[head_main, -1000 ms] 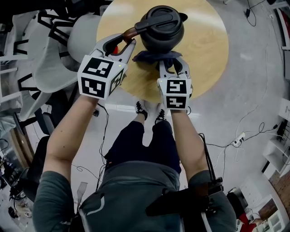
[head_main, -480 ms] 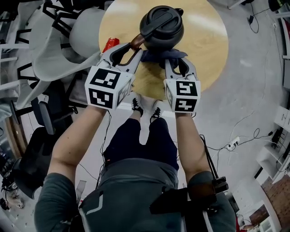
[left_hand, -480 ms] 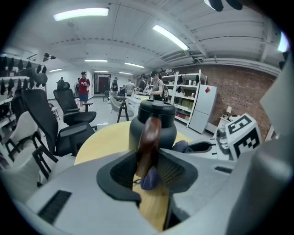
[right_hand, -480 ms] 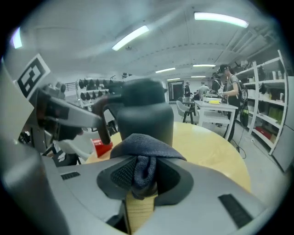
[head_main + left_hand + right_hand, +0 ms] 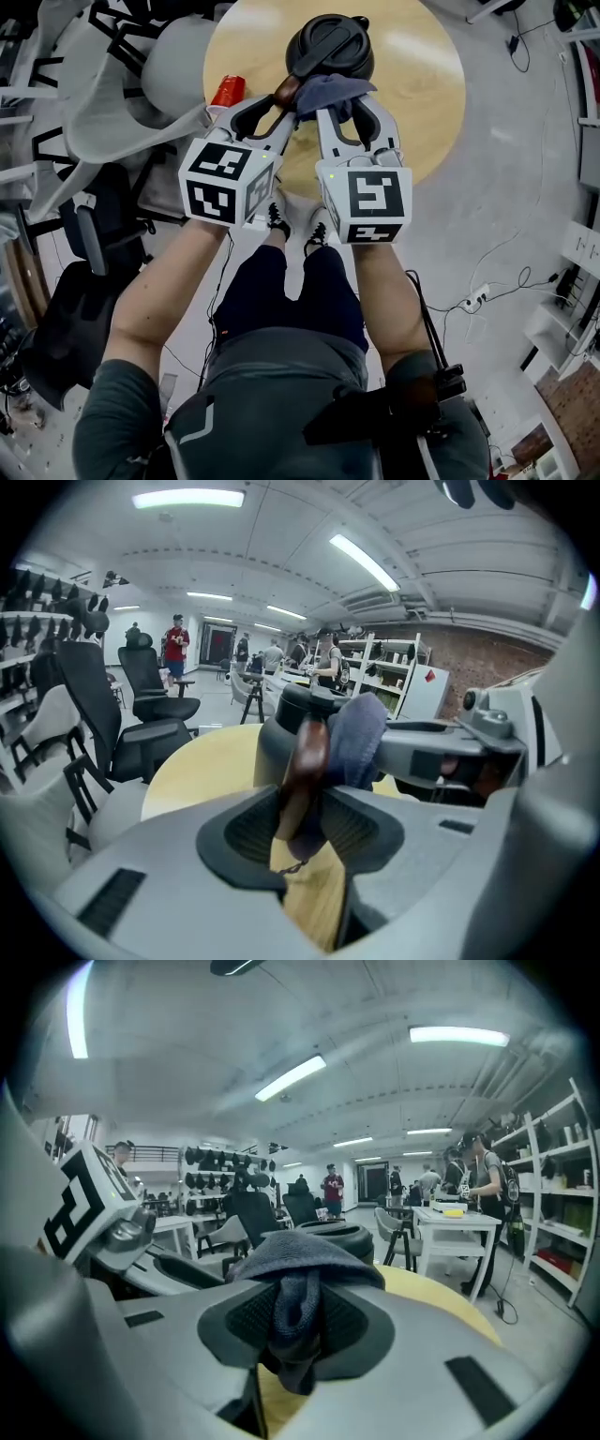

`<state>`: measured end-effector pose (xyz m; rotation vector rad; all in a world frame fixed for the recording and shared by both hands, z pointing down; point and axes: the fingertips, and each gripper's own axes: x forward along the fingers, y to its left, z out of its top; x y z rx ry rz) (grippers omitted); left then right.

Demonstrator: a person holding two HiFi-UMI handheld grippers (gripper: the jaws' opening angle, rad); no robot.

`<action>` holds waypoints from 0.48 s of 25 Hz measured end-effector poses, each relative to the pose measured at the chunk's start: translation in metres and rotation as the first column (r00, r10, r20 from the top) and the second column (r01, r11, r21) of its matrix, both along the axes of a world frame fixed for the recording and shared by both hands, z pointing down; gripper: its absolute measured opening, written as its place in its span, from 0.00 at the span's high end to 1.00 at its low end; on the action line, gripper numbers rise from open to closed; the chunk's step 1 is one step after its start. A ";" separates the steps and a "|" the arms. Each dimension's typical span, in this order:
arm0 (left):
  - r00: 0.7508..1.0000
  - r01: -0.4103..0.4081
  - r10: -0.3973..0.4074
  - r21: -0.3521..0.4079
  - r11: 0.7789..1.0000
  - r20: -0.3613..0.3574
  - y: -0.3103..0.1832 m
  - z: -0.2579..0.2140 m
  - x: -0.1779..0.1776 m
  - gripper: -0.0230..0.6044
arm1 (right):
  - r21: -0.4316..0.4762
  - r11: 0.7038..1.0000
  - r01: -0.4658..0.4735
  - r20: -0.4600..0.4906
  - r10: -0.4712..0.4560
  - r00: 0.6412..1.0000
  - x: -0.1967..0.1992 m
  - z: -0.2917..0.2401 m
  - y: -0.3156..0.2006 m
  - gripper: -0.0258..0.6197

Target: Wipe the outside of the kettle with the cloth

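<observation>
The kettle point(image 5: 328, 47), dark and round with its lid on, stands on the round wooden table point(image 5: 422, 84), near the edge closest to the person. Its brown handle point(image 5: 286, 91) sticks out from the kettle's left side toward the person, and the left gripper point(image 5: 279, 101) has this handle between its jaws. In the left gripper view the handle point(image 5: 305, 761) runs up between the ribbed pads, which close on it although the jaws have just been opening a little. The dark blue cloth point(image 5: 328, 92) lies against the near side of the kettle, up by the rim of the lid and just beside the handle. The right gripper point(image 5: 345, 101) has it pinched. In the right gripper view a fold of the cloth point(image 5: 298, 1293) hangs between the narrow jaws while the rest spreads over them like a cap, with the kettle's lid point(image 5: 337, 1234) just behind. The two grippers are side by side, close together. A red can point(image 5: 227, 92) stands at the table's left edge, and a grey chair point(image 5: 169, 66) is beside that edge.
</observation>
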<state>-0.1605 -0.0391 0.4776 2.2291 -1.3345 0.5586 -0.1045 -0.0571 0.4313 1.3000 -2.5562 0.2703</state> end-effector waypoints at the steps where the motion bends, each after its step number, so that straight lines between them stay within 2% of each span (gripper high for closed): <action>1: 1.000 -0.002 0.002 0.007 1.000 -0.002 -0.001 -0.001 0.001 0.75 | 0.010 1.000 -0.002 -0.008 0.003 1.000 0.001 0.003 -0.001 0.79; 4: 1.000 -0.012 0.012 0.021 1.000 -0.007 -0.002 -0.002 0.002 0.75 | 0.035 0.999 -0.011 -0.026 0.012 1.000 0.000 0.013 0.002 0.79; 6: 1.000 -0.024 0.023 0.030 0.999 0.010 -0.001 -0.001 0.000 0.75 | 0.019 0.999 -0.030 -0.012 0.031 0.999 -0.004 0.021 0.006 0.79; 9: 0.998 -0.046 0.043 0.052 0.998 0.052 -0.001 -0.001 0.000 0.76 | -0.040 0.998 -0.057 0.008 0.057 0.998 -0.007 0.040 0.011 0.80; 12: 0.998 -0.051 0.047 0.064 0.997 0.052 0.000 -0.002 0.001 0.76 | -0.131 0.990 -0.045 -0.047 0.039 0.998 -0.006 0.086 0.012 0.79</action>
